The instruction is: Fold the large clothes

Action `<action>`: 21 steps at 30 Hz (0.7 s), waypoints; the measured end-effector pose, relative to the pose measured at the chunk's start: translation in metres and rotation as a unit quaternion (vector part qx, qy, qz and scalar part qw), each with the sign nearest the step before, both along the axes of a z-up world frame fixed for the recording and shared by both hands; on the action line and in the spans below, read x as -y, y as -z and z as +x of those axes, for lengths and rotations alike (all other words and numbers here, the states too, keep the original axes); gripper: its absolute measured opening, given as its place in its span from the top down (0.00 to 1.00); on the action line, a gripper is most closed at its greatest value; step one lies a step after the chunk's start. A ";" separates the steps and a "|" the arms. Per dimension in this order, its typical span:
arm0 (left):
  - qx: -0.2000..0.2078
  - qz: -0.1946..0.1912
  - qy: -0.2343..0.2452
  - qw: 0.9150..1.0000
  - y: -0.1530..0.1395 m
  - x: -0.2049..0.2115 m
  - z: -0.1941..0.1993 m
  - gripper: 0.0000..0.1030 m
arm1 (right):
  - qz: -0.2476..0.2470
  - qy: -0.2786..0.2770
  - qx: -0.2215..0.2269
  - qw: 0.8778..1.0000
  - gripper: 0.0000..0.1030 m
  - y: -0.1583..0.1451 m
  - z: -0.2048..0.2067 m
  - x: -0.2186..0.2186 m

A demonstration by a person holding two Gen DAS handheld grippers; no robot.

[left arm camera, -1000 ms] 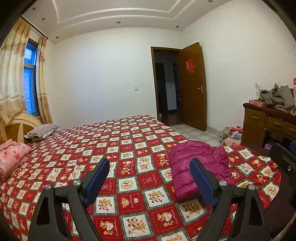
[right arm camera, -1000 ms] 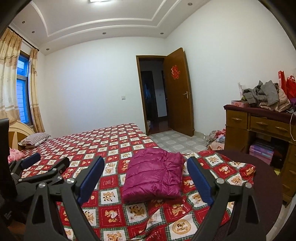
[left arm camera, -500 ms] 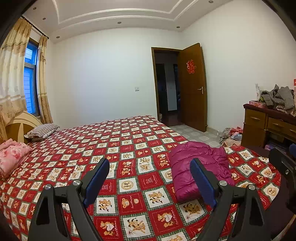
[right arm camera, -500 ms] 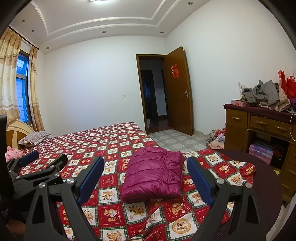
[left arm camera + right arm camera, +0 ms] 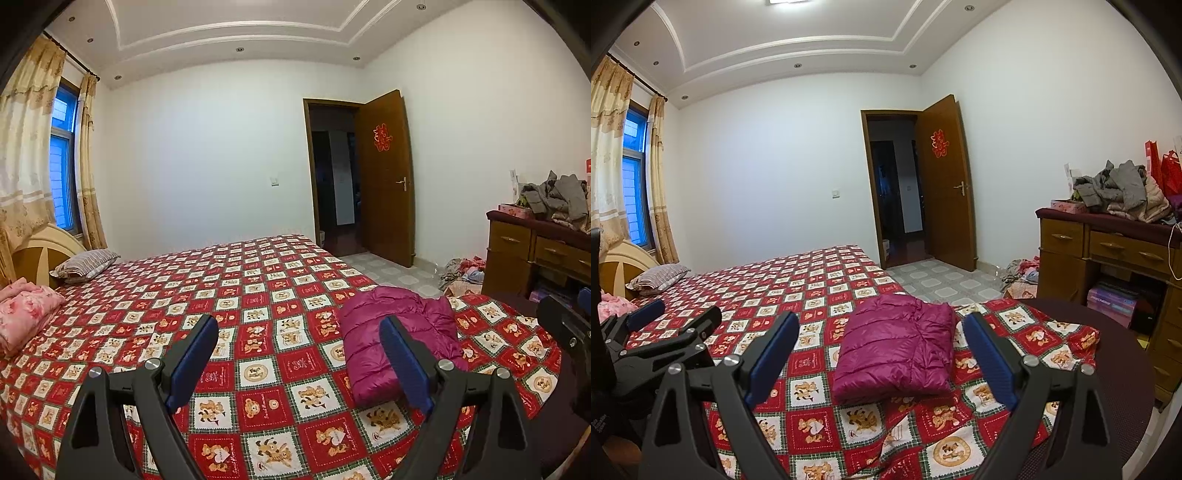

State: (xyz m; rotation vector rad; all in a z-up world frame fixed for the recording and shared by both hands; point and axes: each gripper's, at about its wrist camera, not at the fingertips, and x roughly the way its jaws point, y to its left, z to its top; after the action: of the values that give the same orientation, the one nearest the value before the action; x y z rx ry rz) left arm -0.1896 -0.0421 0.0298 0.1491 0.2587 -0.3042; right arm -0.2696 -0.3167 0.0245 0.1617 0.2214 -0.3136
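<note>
Left wrist view: the left hand-held gripper (image 5: 299, 354) hangs above the bed (image 5: 258, 295) with its jaws spread wide and nothing between its blue pads (image 5: 192, 362). The bed wears a red checked cover printed with cartoon bears. The folded magenta puffer jacket (image 5: 391, 339) lies flat on that cover near the bed's foot corner, to the right of the gripper's centre line; the right pad stands in front of the jacket's near edge in the picture, but it is not gripping it. At the bed's head end sit a striped pillow (image 5: 86, 261) and a pink bundle of cloth (image 5: 26, 314). Beyond the bed's far side an open wooden door (image 5: 386, 177) stands against the white wall. Right of the bed is a wooden bench (image 5: 517, 254) with drawers, a heap of grey clothes (image 5: 554, 195) on its top. A part of the right hand-held gripper (image 5: 569, 332) shows at the frame's right edge.

Right wrist view: the right hand-held gripper (image 5: 877, 354) is likewise wide open and empty, held above the bed's (image 5: 798, 288) foot end. The jacket (image 5: 897, 350) lies on the cover directly between and beyond its two pads, apart from both. The left hand-held gripper (image 5: 668, 325) appears left of the jacket, over the bed, also holding nothing. The bench (image 5: 1108, 251) stands right of the bed, with the clothes heap (image 5: 1119, 188) on it.
</note>
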 end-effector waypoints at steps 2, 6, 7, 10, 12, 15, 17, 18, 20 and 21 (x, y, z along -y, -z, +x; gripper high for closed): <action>0.001 -0.002 -0.001 1.000 -0.001 -0.001 0.000 0.13 | -0.001 0.000 0.001 1.000 0.09 0.000 0.000 0.000; -0.001 -0.001 0.005 1.000 -0.001 -0.002 -0.001 0.13 | -0.001 0.001 -0.001 1.000 0.09 0.000 0.000 0.001; -0.001 -0.001 0.005 1.000 -0.001 -0.001 0.000 0.13 | -0.001 0.001 -0.001 1.000 0.09 0.000 -0.001 0.001; -0.002 0.002 0.004 1.000 -0.001 -0.002 0.000 0.13 | -0.002 0.002 -0.002 1.000 0.09 0.001 -0.001 0.001; -0.004 0.002 0.001 1.000 -0.001 -0.002 0.002 0.13 | -0.002 0.002 -0.003 1.000 0.09 0.001 -0.001 0.002; -0.007 0.000 0.001 1.000 0.000 -0.003 0.004 0.13 | -0.003 0.003 -0.006 1.000 0.09 0.002 0.000 0.001; -0.007 0.000 0.000 1.000 0.000 -0.004 0.005 0.13 | -0.004 0.003 -0.006 1.000 0.09 0.003 0.000 0.000; -0.006 0.000 -0.001 1.000 0.000 -0.004 0.005 0.13 | -0.005 0.004 -0.006 1.000 0.09 0.003 0.000 0.000; -0.005 -0.002 -0.001 1.000 0.000 -0.005 0.006 0.13 | -0.004 0.005 -0.007 1.000 0.09 0.004 0.000 0.000; -0.004 -0.003 -0.001 1.000 0.000 -0.006 0.006 0.13 | -0.003 0.005 -0.008 1.000 0.09 0.004 0.000 0.001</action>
State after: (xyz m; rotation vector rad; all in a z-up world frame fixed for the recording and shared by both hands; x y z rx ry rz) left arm -0.1839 -0.0363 0.0295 0.1415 0.2657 -0.3031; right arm -0.2692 -0.3172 0.0208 0.1547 0.2349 -0.3259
